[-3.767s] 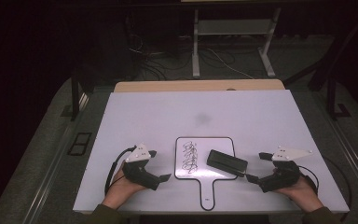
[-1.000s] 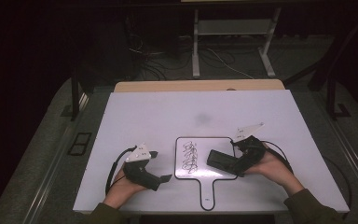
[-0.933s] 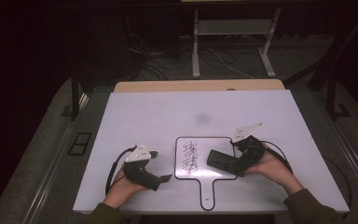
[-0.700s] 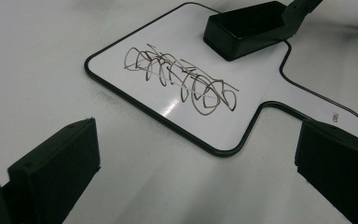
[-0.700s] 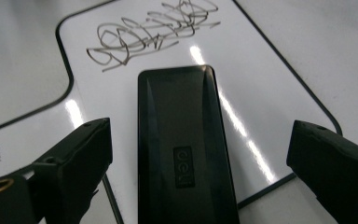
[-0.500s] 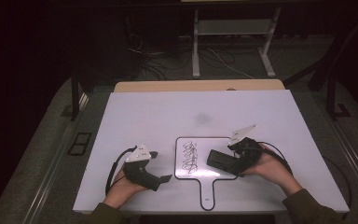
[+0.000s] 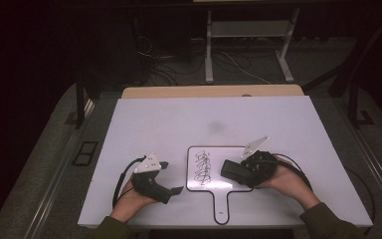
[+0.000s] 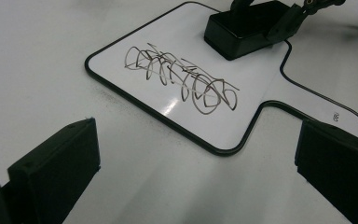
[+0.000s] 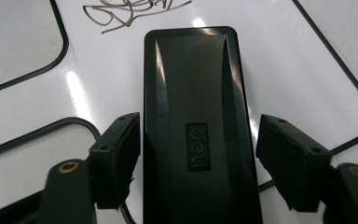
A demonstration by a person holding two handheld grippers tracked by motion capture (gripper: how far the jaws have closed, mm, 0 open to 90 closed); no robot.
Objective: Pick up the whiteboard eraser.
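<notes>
White table (image 7: 154,124) bearing small whiteboard (image 7: 214,185), scribble (image 7: 204,167) still unwiped. Right gripper (image 9: 196,154) straddling black eraser (image 9: 193,116) lying on the board, jaws wide, not yet gripping. Left gripper (image 8: 196,182) resting wide, empty. Wiping seemingly all remaining.

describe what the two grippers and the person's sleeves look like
Both are black handheld tools. The left gripper and right gripper each carry a pale grey three-cornered plate on top and trail a looping black cable. Their fingers are blocky black pads, with brass-coloured pivot rings just below them. The person's sleeves are dark olive green.
</notes>
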